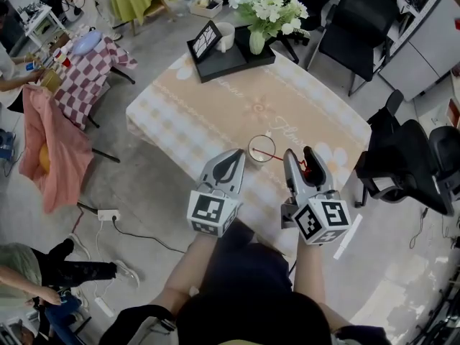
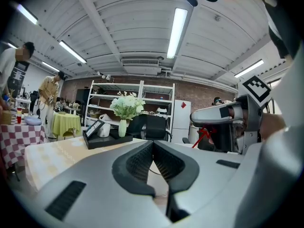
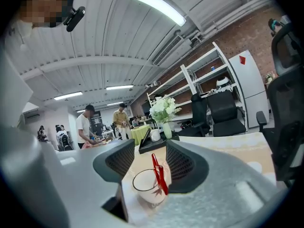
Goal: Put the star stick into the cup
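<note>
Beige desk (image 1: 215, 113) from the head view: cup (image 1: 250, 149) just ahead, between both claws. Left gripper view: left claw (image 2: 153, 148) clenched shut, empty. Right gripper view: right claw (image 3: 149, 153) released wide, star stick (image 3: 159, 175) between its jaws, leaning from the cup toward it

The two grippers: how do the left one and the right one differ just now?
The left gripper has its fingers pressed together; the right gripper's stand apart. Nothing sits between the left gripper's fingers; the red stick shows between the right gripper's, by the cup. Both are grey and hover at the near edge of the table.
</note>
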Available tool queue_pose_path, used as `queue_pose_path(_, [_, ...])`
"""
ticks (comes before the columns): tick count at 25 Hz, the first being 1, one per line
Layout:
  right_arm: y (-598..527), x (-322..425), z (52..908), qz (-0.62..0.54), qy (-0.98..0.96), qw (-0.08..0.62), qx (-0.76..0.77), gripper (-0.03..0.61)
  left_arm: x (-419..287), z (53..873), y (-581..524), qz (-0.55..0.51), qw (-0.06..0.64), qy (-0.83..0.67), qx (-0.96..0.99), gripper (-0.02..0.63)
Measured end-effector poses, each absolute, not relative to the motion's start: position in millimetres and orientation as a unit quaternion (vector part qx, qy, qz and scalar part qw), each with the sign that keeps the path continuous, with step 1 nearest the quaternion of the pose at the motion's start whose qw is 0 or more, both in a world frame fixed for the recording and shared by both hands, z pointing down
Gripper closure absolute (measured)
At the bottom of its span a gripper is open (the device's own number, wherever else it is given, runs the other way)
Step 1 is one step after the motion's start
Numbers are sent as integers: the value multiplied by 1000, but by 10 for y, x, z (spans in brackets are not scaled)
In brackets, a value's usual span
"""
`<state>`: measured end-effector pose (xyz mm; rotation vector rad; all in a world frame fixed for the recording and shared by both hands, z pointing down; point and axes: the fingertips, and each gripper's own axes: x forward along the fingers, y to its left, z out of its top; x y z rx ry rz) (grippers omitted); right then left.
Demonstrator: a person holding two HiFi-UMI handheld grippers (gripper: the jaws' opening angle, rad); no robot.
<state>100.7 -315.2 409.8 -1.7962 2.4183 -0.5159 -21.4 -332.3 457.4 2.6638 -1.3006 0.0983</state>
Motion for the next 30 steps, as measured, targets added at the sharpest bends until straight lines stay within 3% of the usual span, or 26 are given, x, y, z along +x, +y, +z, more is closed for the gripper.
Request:
queue_pose_path(8, [-3079, 1027, 4031, -163, 798, 51, -578, 345, -190, 4542, -3249, 33, 82, -442, 893, 603])
queue_pose_path(30, [-2526, 1508, 3890, -138, 783, 63, -603, 358, 201, 4415, -2816, 25, 74, -430, 899, 603])
